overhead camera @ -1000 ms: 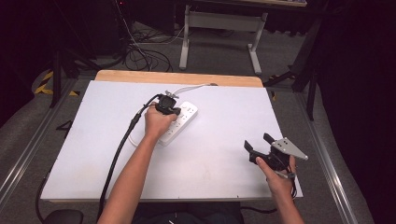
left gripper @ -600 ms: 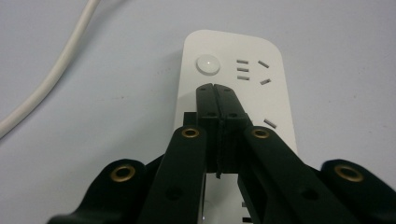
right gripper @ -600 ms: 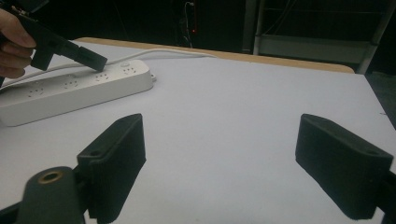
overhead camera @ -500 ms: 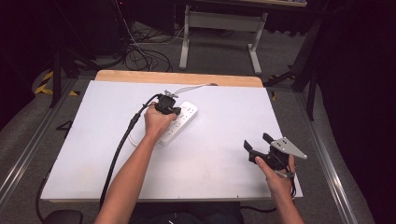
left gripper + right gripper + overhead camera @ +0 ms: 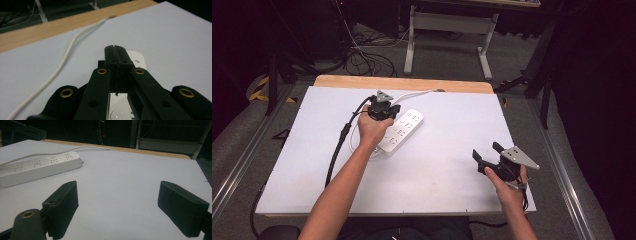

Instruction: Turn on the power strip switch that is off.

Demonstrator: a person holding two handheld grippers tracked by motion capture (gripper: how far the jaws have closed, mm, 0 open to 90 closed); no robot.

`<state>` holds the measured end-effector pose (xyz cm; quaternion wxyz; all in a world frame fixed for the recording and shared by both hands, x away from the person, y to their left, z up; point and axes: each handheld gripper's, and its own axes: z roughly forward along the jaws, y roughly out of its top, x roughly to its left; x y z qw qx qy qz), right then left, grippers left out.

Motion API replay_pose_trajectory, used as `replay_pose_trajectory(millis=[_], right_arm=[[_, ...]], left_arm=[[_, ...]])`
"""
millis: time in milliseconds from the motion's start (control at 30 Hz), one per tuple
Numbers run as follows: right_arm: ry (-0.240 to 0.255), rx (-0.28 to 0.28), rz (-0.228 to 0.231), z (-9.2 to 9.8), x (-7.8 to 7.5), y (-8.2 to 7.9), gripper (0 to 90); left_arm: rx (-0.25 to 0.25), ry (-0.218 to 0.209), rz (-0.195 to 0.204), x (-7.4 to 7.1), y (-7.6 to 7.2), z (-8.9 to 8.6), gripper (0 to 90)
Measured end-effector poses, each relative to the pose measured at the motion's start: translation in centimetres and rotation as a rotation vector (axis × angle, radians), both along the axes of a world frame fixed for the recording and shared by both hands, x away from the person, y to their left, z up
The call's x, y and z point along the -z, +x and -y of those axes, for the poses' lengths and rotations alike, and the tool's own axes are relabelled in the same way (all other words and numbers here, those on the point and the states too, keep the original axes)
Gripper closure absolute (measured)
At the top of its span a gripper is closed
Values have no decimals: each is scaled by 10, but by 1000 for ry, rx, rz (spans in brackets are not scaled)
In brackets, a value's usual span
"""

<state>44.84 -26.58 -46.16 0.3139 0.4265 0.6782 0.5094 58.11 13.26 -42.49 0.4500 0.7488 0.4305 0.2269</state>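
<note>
White tabletop (image 5: pixel 447 180) is bordered by a wooden strip along its far edge; dark floor and cables lie beyond. Power strip (image 5: pixel 401 131) lies left of centre, its cord (image 5: pixel 62 62) running to the far edge. Left gripper (image 5: pixel 115 53), jaws pressed together with nothing between them, hovers over the strip and hides most of it. Right gripper (image 5: pixel 117 205), jaws spread, sits near the front-right corner, with open surface between it and the strip.
</note>
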Motion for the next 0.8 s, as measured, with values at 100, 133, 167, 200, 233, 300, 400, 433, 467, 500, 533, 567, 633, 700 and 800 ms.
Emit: replay_pose_trajectory(millis=[100,133,167,200,233,300,400,433,467,500,533,567,633,700,800], right_arm=[[2,3,-2,0,0,0,172],[3,5,-2,0,-1,0,172],[3,8,0,0,-1,0,172],[6,12,0,0,-1,0,172],[6,12,0,0,-1,0,172],[4,13,-1,0,-1,-1,172],[4,18,1,-1,-1,-1,172],[-3,17,0,-1,-1,-1,172],[-4,17,-1,-1,-1,-1,172],[-5,17,-1,0,-1,-1,172],[-5,18,-1,0,-1,-1,172],[-5,19,-1,0,-1,-1,173],[-5,20,-1,0,0,-1,173],[-8,21,2,1,0,-1,174],[-7,20,1,1,-1,-1,174]], left_arm=[[-20,-39,58,-15,-16,-16,900],[-20,-39,58,-15,-16,-16,900],[-33,-54,76,-18,-19,-21,900],[-50,-61,96,-23,-23,-29,900],[-50,-61,96,-23,-23,-29,900],[-55,-64,111,-26,-27,-35,900],[-56,-73,120,-27,-31,-41,900],[-56,-72,125,-27,-33,-43,900],[-57,-75,128,-27,-34,-43,900],[-57,-75,128,-27,-34,-43,900],[-57,-76,127,-26,-35,-43,900],[-56,-64,134,-26,-37,-43,900],[-56,-57,138,-27,-38,-42,900],[-59,-52,152,-28,-40,-42,900],[-58,-56,156,-31,-43,-42,900]])
